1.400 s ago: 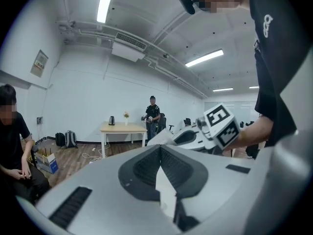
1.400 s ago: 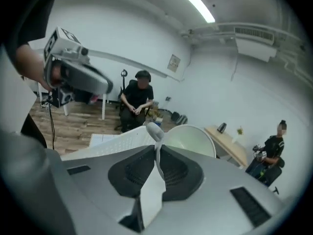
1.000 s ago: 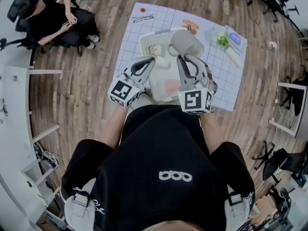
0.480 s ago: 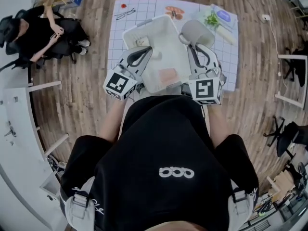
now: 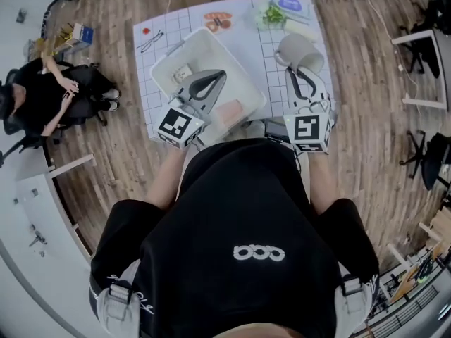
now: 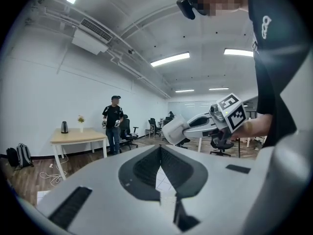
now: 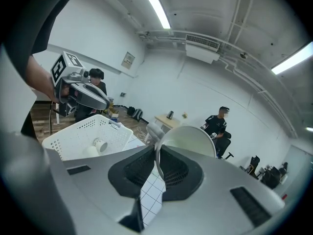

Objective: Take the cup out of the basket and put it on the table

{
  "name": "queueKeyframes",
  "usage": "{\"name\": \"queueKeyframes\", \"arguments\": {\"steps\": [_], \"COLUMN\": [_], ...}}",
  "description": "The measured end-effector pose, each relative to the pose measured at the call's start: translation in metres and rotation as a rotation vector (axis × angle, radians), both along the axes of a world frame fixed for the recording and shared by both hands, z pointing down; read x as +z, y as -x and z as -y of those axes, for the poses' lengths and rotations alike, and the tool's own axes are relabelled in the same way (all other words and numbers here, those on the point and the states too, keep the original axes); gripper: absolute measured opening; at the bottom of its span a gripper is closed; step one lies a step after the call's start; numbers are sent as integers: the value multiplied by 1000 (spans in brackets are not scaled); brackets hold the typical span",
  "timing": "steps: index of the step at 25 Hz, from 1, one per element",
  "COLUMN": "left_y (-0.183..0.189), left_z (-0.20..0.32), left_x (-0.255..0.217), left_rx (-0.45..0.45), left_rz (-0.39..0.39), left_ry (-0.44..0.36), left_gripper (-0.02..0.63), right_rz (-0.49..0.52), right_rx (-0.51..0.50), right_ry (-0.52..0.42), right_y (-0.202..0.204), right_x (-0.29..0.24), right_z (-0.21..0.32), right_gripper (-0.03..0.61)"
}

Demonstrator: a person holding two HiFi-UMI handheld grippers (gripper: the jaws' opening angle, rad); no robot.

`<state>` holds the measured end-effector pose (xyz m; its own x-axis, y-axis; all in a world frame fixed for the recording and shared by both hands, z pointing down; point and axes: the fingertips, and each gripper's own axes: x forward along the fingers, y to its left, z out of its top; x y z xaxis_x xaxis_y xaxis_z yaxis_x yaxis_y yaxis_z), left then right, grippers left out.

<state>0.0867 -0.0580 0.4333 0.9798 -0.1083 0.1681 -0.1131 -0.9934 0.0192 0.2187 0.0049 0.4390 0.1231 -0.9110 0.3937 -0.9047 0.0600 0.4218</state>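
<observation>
Right hand-held gripper point(image 7: 156, 153) is clamped on the rim of the pale grey rounded cup point(image 5: 299, 51), clear of the white perforated plastic basket point(image 5: 158, 65), above the gridded counter point(image 5: 273, 79); advise lowering base-first before release; left hand-held gripper point(image 6: 160, 148) closed, empty.

You can read no clear word or number here. On your black shirt point(image 5: 239, 203) stands a small white logo point(image 5: 257, 253): three joined rings, like "ooo". A part of the same kind of mark shows on your shirt in the left gripper view. The left cube point(image 5: 180, 127) on your left gripper point(image 5: 213, 77) and the right cube point(image 5: 308, 132) on your right gripper point(image 5: 292, 72) carry only black-and-white square patterns, no letters. The wall sign point(image 7: 128, 60) and the print on the blue packet point(image 5: 292, 3) are too small to read.
</observation>
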Motion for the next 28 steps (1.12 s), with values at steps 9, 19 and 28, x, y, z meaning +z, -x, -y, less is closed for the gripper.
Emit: {"name": "queueKeyframes", "arguments": {"steps": [9, 19, 28], "left_y": [-15, -13, -22], "left_z": [-20, -25, -18], "left_x": [5, 17, 37], "left_rx": [30, -46, -161], "left_rz": [25, 47, 63], "left_ry": [10, 20, 55], "left_gripper": [8, 8, 8], "right_rz": [0, -3, -23], "right_rx": [-4, -109, -243], "right_ry": [64, 285, 526], "right_y": [-15, -45, -69], "right_x": [33, 140, 249], "right_z": [-4, 44, 100], "right_gripper": [46, 46, 46]}}
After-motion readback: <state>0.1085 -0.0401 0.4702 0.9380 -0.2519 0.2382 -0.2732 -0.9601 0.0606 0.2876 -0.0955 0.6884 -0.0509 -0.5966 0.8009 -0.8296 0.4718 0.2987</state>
